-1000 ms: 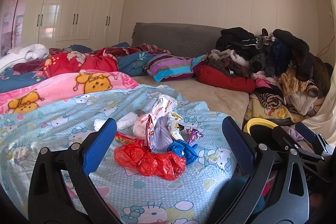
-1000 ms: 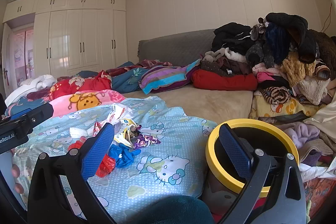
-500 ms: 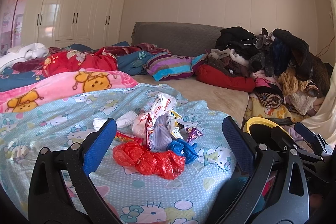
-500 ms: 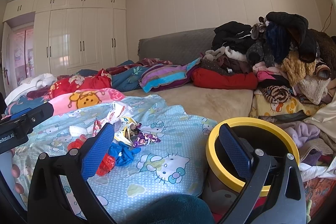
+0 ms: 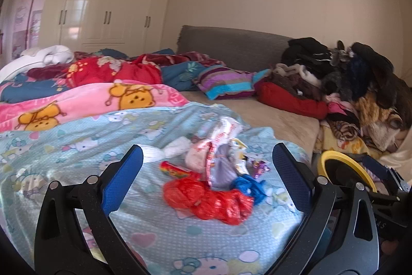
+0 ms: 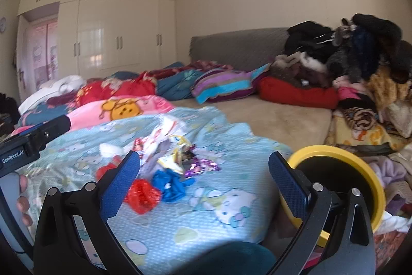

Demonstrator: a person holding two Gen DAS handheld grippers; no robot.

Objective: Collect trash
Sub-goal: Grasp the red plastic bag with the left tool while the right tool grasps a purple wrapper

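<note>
Both tools gape empty near blurred wrappers (image 5: 221,153); yellow-rimmed bin (image 6: 360,159) stands beside.

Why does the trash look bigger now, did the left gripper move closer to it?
Yes. The left gripper has moved forward, toward the red plastic bag, which now lies lower between its open fingers than before.

Trash heap (image 5: 216,169) on light-blue cartoon blanket (image 5: 77,146): crumpled red bag (image 5: 206,197), blue bag (image 5: 248,186), white wrappers. Yellow-rimmed bin (image 6: 337,179) beside bed, open.
</note>
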